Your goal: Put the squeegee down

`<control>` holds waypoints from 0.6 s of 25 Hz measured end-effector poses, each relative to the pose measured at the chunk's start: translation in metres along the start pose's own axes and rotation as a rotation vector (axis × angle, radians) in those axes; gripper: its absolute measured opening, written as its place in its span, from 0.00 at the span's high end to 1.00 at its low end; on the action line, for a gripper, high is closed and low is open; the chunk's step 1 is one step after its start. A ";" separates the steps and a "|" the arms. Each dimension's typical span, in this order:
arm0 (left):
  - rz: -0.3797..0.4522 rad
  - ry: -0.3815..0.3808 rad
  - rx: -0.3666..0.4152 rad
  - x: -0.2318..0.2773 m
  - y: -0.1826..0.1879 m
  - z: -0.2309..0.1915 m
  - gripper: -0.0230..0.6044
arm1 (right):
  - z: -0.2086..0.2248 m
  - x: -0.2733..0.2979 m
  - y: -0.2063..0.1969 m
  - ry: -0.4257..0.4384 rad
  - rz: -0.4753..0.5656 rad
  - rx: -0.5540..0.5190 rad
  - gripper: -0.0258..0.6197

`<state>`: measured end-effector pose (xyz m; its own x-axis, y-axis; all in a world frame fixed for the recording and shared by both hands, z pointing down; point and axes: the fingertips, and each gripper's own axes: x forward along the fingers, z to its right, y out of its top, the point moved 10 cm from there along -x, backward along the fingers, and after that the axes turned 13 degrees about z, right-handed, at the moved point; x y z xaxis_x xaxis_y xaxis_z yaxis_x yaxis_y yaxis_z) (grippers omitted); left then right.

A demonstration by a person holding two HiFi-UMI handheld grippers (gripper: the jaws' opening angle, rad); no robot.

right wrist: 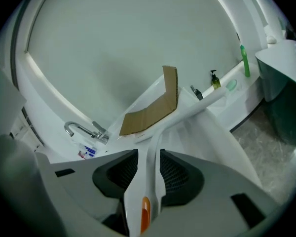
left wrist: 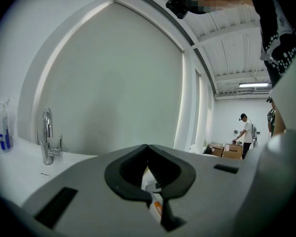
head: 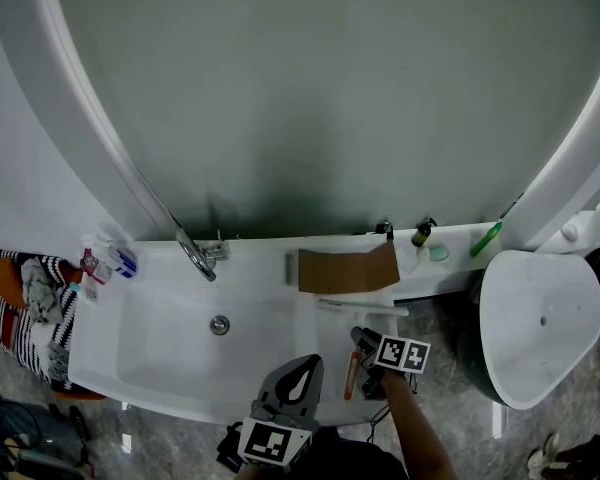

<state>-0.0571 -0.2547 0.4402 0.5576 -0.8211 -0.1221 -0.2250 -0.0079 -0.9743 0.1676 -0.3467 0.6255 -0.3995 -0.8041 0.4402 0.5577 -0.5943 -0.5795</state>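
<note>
The squeegee (head: 352, 373), white with an orange strip in its handle, lies on the white counter (head: 310, 318) right of the basin, its blade (head: 365, 308) towards the mirror. My right gripper (head: 364, 337) straddles the handle from the front. In the right gripper view the handle (right wrist: 149, 179) runs between the jaws, which stand open (right wrist: 149, 154) with a thin gap at each pad. My left gripper (head: 314, 361) hovers at the counter's front edge, shut and empty; in its own view the tips (left wrist: 147, 146) meet.
A folded cardboard piece (head: 345, 268) stands behind the squeegee. The faucet (head: 195, 253) and basin drain (head: 220, 324) are to the left. A soap bottle (head: 421, 233) and a green stick (head: 485, 238) sit on the back ledge. A white fixture (head: 540, 318) stands at right, striped cloth (head: 20, 313) at left.
</note>
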 end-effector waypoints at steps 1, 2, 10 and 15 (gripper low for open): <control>-0.003 -0.003 0.003 0.000 0.000 0.000 0.96 | 0.001 -0.002 0.001 -0.004 0.005 0.008 0.76; -0.009 -0.007 0.007 0.000 0.001 0.000 0.96 | 0.003 -0.003 0.001 -0.008 0.011 0.014 0.76; 0.010 0.000 -0.002 -0.005 0.002 -0.003 0.96 | -0.003 -0.031 0.014 0.010 0.116 -0.010 0.76; 0.006 -0.004 0.007 -0.012 0.005 -0.002 0.96 | -0.042 -0.066 0.041 0.157 0.335 -0.214 0.90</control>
<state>-0.0660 -0.2462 0.4369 0.5596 -0.8188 -0.1283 -0.2227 0.0006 -0.9749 0.1867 -0.3184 0.5439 -0.3365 -0.9360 0.1033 0.5189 -0.2758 -0.8091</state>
